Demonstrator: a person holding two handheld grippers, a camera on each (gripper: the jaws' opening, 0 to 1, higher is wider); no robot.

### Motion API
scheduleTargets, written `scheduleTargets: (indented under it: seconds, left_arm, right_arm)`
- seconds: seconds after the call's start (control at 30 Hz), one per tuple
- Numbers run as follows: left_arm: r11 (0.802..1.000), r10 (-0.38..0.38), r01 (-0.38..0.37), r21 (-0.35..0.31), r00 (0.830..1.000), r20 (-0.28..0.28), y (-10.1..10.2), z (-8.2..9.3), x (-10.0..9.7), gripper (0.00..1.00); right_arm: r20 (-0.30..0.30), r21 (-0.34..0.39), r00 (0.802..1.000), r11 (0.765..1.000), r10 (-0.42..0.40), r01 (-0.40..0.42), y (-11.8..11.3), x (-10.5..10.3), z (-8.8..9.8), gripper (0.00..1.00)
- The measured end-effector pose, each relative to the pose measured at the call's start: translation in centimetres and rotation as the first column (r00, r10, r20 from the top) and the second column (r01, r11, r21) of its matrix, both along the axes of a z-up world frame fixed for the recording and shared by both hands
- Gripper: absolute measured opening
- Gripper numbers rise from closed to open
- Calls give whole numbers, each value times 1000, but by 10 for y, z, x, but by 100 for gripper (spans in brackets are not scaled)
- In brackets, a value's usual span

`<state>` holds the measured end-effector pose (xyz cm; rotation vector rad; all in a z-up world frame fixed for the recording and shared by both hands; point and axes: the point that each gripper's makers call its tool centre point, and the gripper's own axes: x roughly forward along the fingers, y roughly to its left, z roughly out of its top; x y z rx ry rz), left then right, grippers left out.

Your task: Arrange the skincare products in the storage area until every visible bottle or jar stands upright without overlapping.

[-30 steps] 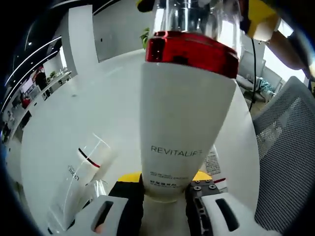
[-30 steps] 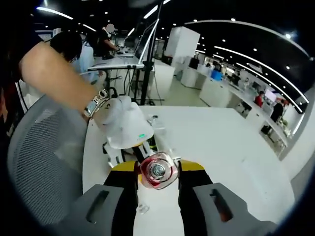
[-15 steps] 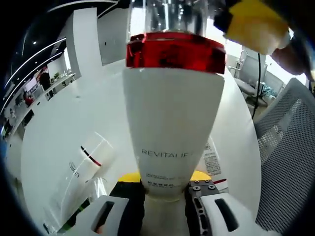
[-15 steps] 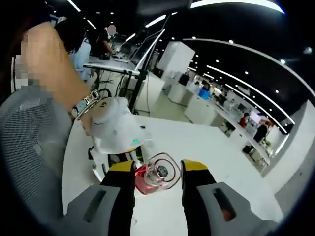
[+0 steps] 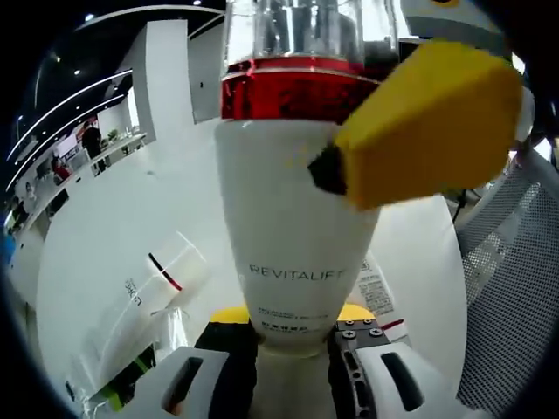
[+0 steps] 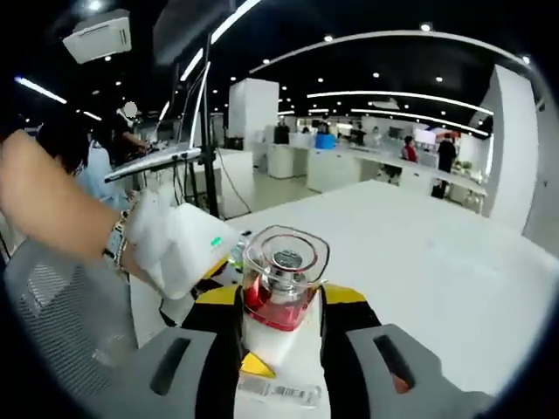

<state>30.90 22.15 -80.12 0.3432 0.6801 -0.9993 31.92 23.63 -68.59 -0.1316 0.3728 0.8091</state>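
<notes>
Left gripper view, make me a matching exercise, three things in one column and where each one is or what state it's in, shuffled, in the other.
Things:
1. REVITALIFT bottle
2. clear tube with a red stripe
3. yellow pad of the right gripper

States:
A. lying on its side on the white table
B. beside the bottle's red collar, up near its clear cap
C. held upright between the left gripper jaws

Pairs: 1-C, 2-A, 3-B
</notes>
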Motion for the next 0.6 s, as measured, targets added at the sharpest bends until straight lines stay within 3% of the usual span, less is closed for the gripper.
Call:
scheduleTargets:
  seconds: [0.23,0.37,0.5,0.6]
  left_arm:
    - [999,41,-41,-2,999,-15,-2,0,1,32]
    - [999,40,-39,19,996,-75,5,4,-6,32]
    - [998,58,-58,4,997,-50,15,17,-10,32]
    - [994,104,-104,-25,995,-13,21,29,-10,32]
  right_arm:
    - [72,-104,992,990,106,-98,9,-7,1,29]
    - [98,-150,982,978,160,-144,16,-13,0,29]
    - [84,-143,982,977,171,-158,15,-11,0,29]
    - [117,-171,979,974,167,-145,16,-10,0,31]
